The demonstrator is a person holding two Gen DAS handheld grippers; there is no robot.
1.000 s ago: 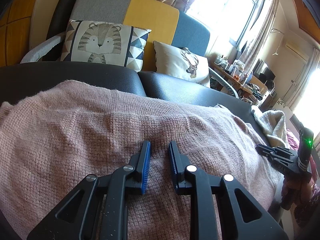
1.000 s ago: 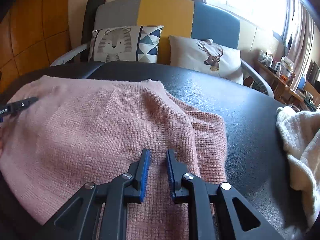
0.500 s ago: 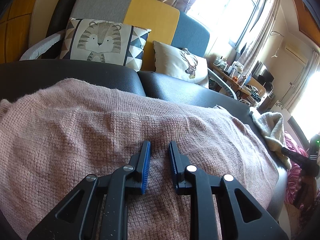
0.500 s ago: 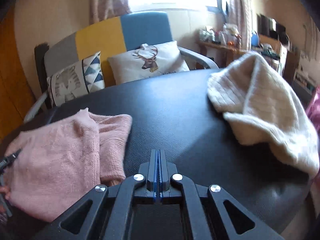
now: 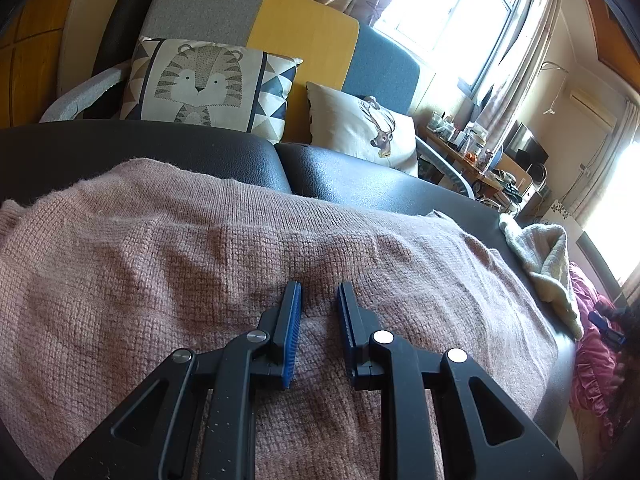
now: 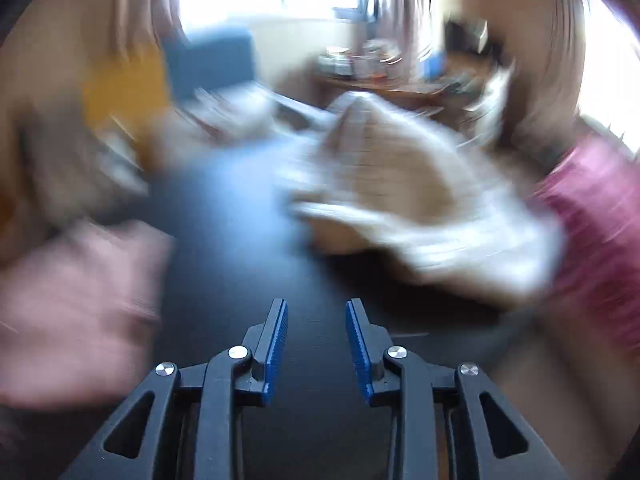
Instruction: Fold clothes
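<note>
Pink sweater [image 5: 248, 264] lies folded on the black counter [image 5: 392, 188]; left gripper [image 5: 318, 300] is held over it, fingers slightly spread, nothing pinched. Right gripper [image 6: 316, 320], opening and empty, is aimed toward the cream garment [image 6: 420, 208] beside the sweater, judged next for picking up

Left gripper [image 5: 318, 300] apparently slightly parted; right gripper [image 6: 316, 316] opening.
</note>
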